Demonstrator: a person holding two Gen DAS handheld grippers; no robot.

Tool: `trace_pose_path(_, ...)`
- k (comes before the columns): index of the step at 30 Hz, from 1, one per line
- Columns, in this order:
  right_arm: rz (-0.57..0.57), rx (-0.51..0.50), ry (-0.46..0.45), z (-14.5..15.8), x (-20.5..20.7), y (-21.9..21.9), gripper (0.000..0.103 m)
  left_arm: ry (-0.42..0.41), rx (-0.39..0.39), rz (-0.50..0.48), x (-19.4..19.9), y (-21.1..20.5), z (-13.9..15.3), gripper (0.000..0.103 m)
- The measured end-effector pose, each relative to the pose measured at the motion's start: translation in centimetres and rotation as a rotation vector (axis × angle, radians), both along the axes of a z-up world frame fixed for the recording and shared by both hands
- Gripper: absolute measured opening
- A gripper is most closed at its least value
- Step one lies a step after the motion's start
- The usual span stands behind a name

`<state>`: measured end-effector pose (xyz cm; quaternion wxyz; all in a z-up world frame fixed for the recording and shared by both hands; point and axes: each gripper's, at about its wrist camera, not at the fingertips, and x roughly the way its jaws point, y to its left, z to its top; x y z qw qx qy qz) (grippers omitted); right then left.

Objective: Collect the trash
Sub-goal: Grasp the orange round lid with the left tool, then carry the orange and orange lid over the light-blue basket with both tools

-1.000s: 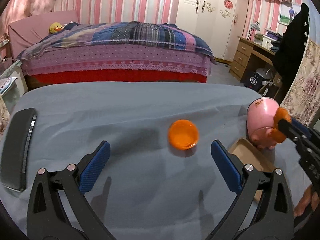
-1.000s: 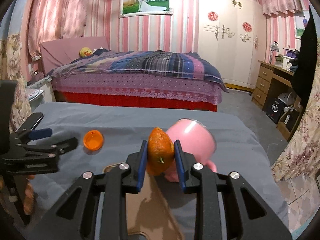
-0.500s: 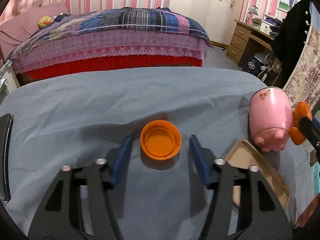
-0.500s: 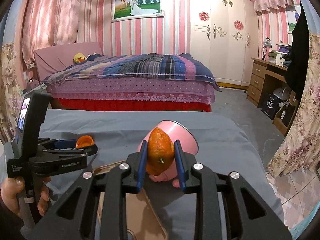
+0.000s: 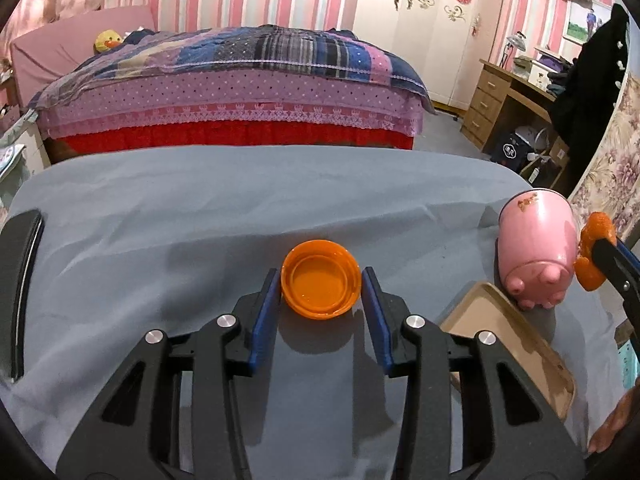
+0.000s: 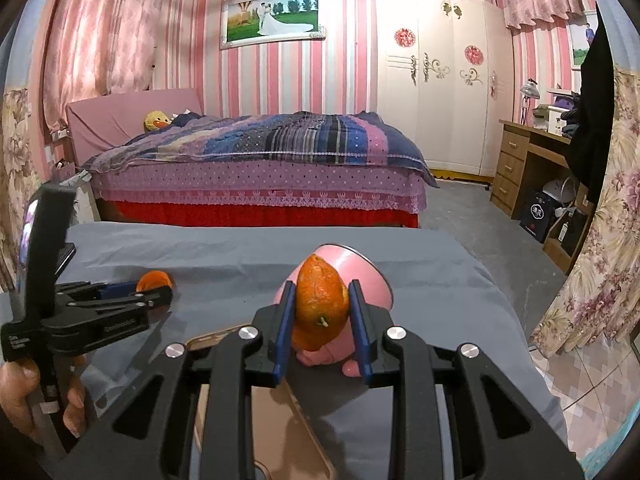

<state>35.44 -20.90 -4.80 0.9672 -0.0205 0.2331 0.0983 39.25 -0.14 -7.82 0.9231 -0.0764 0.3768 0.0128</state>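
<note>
Left gripper (image 5: pixel 321 293): jaws have just been closing round the orange cap (image 5: pixel 321 279), which lies open side up on the grey cloth (image 5: pixel 160 216), approx. centre of the table. Left pad looks to be touching the cap's wall; right pad looks to have a sliver of gap. So not clenched yet, by my reading. Nothing lifted.

Handling, cap: judged light, thin hard plastic, smooth wall, so likely slippery. Round wall gives narrow contact; best taken across the widest part, pads low on the wall. A squeeze off-centre could pop it out sideways. Not fragile.

Right gripper (image 6: pixel 322 314): clenched on a piece of orange peel (image 6: pixel 319 307), held clear of the table, w/ the pink pig-shaped bin (image 5: pixel 536 252) just behind it. Peel judged soft, light, a bit damp; it gives under the pads, so hold is likely secure. Already gripped at mid-body, which suits.

Containers:
- Pink bin: lying tilted on its side at table's right, mouth facing away from both cameras. Contents: cannot tell.
- Brown tray (image 5: pixel 516 356): flat beside the bin, touching or nearly so. Visible part bare; some is hidden behind the grippers.

Black phone-like slab (image 5: pixel 18 280) at far left, well apart from the cap. Not trash, in my judgement.
</note>
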Motion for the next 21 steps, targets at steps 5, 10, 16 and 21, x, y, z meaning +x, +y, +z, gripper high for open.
trace_pose_path(5,-0.018,-0.013,0.023,-0.2,-1.3,-0.7,0.027,-0.002,-0.012,-0.001,-2.5,-0.1,0.5,0.040)
trace_pose_path(10,-0.039,-0.026,0.048,0.0,-2.8,-2.2,0.027,-0.007,-0.010,-0.022,-5.5,-1.3,1.1,0.040)
trace_pose_path(16,-0.079,-0.041,0.034,1.8,-5.8,-5.2,0.027,-0.050,0.009,-0.051,-9.9,-3.8,2.7,0.040)
trace_pose_path(21,-0.107,-0.052,0.043,2.4,-9.3,-8.1,0.027,-0.070,-0.011,-0.073,-12.7,-6.1,3.8,0.040)
